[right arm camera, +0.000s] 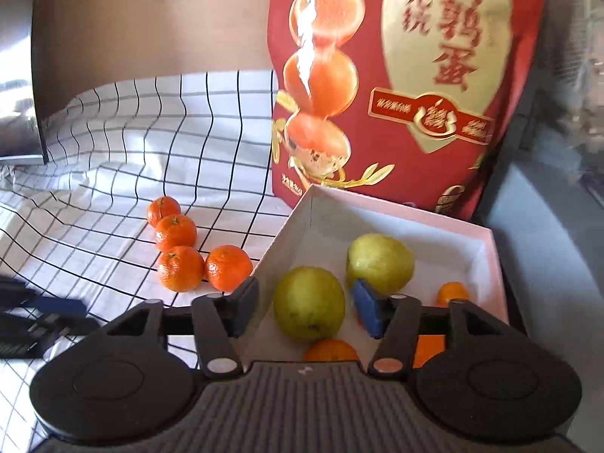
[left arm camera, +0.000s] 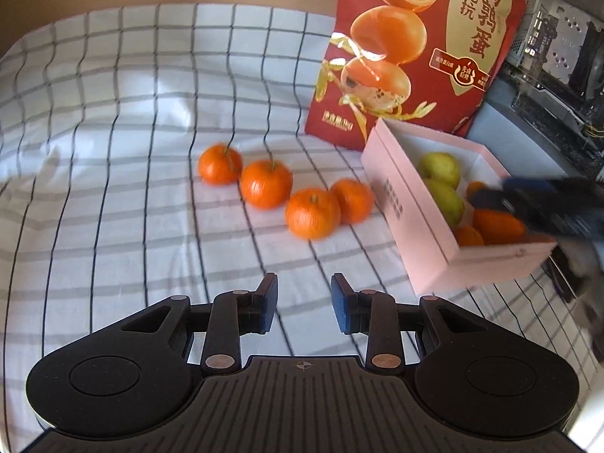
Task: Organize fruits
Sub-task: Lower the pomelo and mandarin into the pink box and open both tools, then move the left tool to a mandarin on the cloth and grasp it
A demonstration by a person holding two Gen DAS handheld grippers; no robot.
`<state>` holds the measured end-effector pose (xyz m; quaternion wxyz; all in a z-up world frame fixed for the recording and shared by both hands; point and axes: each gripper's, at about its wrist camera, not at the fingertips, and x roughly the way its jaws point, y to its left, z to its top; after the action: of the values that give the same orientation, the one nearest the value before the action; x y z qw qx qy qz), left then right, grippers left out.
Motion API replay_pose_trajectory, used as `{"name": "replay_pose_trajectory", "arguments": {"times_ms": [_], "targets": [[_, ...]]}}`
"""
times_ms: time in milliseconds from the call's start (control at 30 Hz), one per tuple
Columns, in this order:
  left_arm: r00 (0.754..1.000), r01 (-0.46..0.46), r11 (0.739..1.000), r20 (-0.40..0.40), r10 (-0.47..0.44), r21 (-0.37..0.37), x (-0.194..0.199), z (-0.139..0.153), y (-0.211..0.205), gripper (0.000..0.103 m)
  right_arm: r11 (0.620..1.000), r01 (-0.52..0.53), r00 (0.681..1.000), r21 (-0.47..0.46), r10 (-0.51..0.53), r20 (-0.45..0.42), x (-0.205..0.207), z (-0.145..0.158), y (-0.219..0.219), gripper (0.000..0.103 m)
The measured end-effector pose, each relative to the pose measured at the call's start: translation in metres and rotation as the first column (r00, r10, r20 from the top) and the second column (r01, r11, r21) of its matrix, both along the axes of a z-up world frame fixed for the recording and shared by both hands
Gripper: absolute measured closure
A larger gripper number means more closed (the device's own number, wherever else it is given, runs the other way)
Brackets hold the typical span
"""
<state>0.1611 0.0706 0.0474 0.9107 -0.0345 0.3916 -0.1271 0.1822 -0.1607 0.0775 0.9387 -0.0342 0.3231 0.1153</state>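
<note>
Left tongs [left arm camera: 304, 307]: jaws partly open with nothing between them, hovering over the checked cloth [left arm camera: 113, 188] that covers the worktop.
Right tongs [right arm camera: 304, 311]: jaws partly open and gripping nothing; they hang over the near left corner of the pink box [right arm camera: 487, 264], the left finger outside the box wall, the right finger above the inside.
Just past the right tongs: two yellow-green pears [right arm camera: 308, 304] lie side by side in the box, the nearer one seen between the jaws but not pinched.
Beside and below the right tongs: several mandarins in the box [right arm camera: 453, 291], partly hidden by the tongs.
Ahead of the left tongs: four loose mandarins [left arm camera: 312, 213] lie on the cloth in a loose row, the two nearest touching; the row ends just left of the box.
Right of the left tongs: the pink box, with the right tongs blurred above it.
Farthest: a red snack bag [left arm camera: 415, 49] printed with egg pictures and Chinese lettering stands upright, right behind the box.
</note>
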Motion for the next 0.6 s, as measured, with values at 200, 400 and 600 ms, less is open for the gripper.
{"name": "replay_pose_trajectory", "arguments": {"times_ms": [200,400,600], "targets": [[1.000,-0.006,0.999,0.031,0.004,0.052,0.046,-0.003,-0.024,0.068,1.000,0.008,1.000,-0.007,-0.008,0.022,-0.043,0.004,-0.002,0.035],[0.999,0.009,0.994,0.032,-0.012,0.109,0.071,-0.012,-0.043,0.058,0.999,0.024,1.000,-0.048,-0.024,0.002,-0.076,-0.005,-0.002,0.035],[0.998,0.026,0.987,0.048,-0.034,0.161,0.076,-0.016,-0.050,0.054,0.996,0.043,0.998,-0.073,-0.045,-0.037,-0.095,-0.021,-0.004,0.035]]}}
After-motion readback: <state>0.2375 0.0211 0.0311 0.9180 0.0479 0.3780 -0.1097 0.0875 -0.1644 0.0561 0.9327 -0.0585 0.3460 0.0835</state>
